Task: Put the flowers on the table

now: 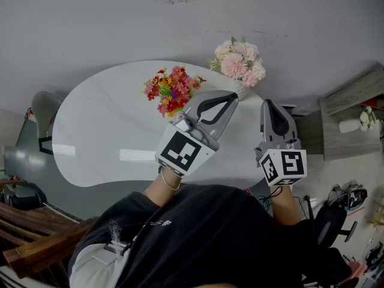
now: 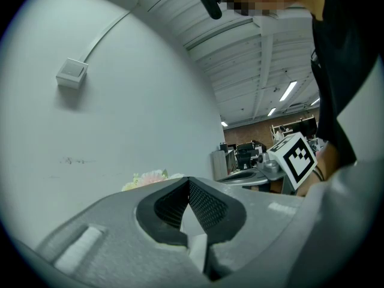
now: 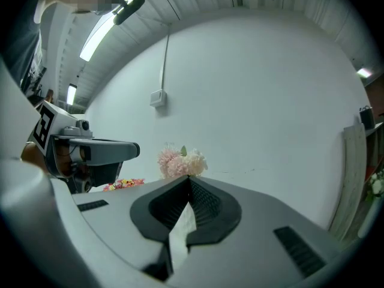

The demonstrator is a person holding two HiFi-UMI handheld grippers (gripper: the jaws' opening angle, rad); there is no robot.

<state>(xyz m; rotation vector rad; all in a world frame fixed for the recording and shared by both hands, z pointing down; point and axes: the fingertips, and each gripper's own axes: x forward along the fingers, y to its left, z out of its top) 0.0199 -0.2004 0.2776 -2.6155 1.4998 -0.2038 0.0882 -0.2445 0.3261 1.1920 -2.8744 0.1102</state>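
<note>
Head view: a white, rounded tabletop (image 1: 102, 131) fills the middle. A bunch of red and yellow flowers (image 1: 171, 90) lies on it toward 12 o'clock. A bunch of pink flowers (image 1: 239, 62) stands at its far edge at about 1 o'clock, near the red bunch but not touching it. The left claw (image 1: 231, 95) reaches in from 6 o'clock and slants toward 1 o'clock over the tabletop, with its tip just below the pink flowers. The right claw (image 1: 267, 103) is held at about 4 o'clock, beside the tabletop's right edge, and points toward 12 o'clock. The person's black shirt (image 1: 210, 239) covers the bottom of the frame.

Left gripper view: the left claw (image 2: 189, 181) is closed tip to tip, with nothing between its two jaws. The pink flowers (image 2: 148, 178) peek over the left jaw at about 11 o'clock from the tip. The right claw's marker cube (image 2: 296, 158) shows at 2 o'clock. A small box (image 2: 72, 72) is fixed to the pale wall at 10 o'clock.

Right gripper view: the right claw (image 3: 189, 180) is also fully closed and holds nothing. The pink flowers (image 3: 182, 162) stand just above its tip at 12 o'clock, against the white wall. The red and yellow flowers (image 3: 123, 184) lie low at 9 o'clock, and the left claw (image 3: 99, 151) is above them.
</note>
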